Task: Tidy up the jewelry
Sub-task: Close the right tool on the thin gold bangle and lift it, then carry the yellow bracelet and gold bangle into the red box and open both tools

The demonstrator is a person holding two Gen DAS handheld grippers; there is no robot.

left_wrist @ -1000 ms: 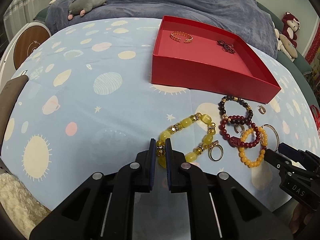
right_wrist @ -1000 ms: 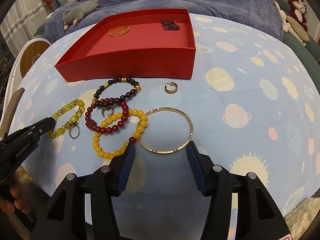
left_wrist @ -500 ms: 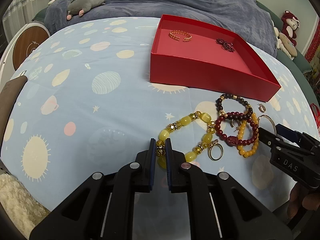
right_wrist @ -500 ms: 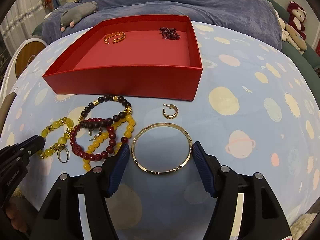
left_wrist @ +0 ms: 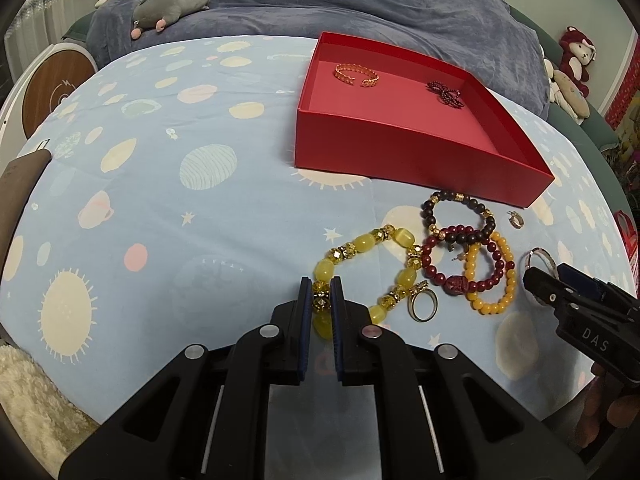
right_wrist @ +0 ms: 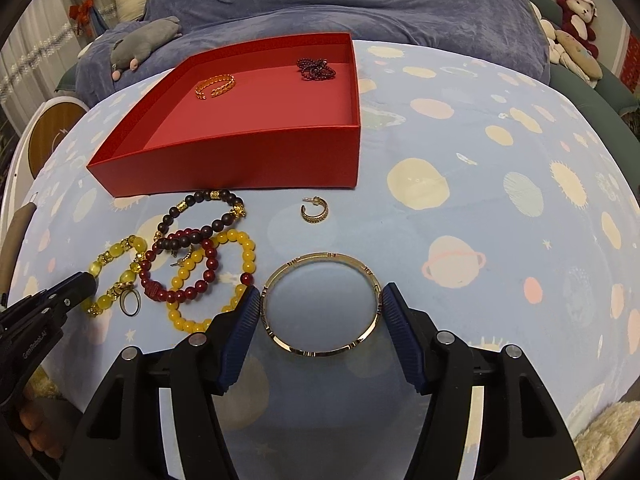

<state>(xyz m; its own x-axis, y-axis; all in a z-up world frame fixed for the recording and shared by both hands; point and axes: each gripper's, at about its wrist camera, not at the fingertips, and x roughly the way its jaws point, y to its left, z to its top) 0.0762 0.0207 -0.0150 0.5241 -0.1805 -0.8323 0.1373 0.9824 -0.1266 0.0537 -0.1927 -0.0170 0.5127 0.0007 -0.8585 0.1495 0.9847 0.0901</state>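
Observation:
My left gripper (left_wrist: 321, 292) is shut on the yellow bead bracelet (left_wrist: 404, 276), pinching its near beads on the planet-print cloth. My right gripper (right_wrist: 320, 308) straddles a gold bangle (right_wrist: 320, 304) that lies flat. Its jaws are closing, with small gaps still between the pads and the bangle. Beyond stands a red box (right_wrist: 240, 160) holding a gold cuff (right_wrist: 216, 86) and a dark red beaded piece (right_wrist: 316, 68). Between the grippers lie a dark brown bead bracelet (right_wrist: 200, 216), a dark red one (right_wrist: 180, 276), an orange one (right_wrist: 244, 256), a ring (left_wrist: 422, 306) and a hoop earring (right_wrist: 314, 212).
A blue blanket (left_wrist: 360, 4) is heaped behind the cloth, with a grey plush (left_wrist: 168, 6) on it. More plush toys (right_wrist: 572, 20) sit at the far right. A round wooden-faced object (left_wrist: 56, 80) stands at the left, and a white fluffy rug (left_wrist: 28, 400) lies below the near edge.
My right gripper has moved forward and spread wider, so the gold bangle that lay ahead of its fingertips now lies between them. The left gripper has stayed put on the yellow beads.

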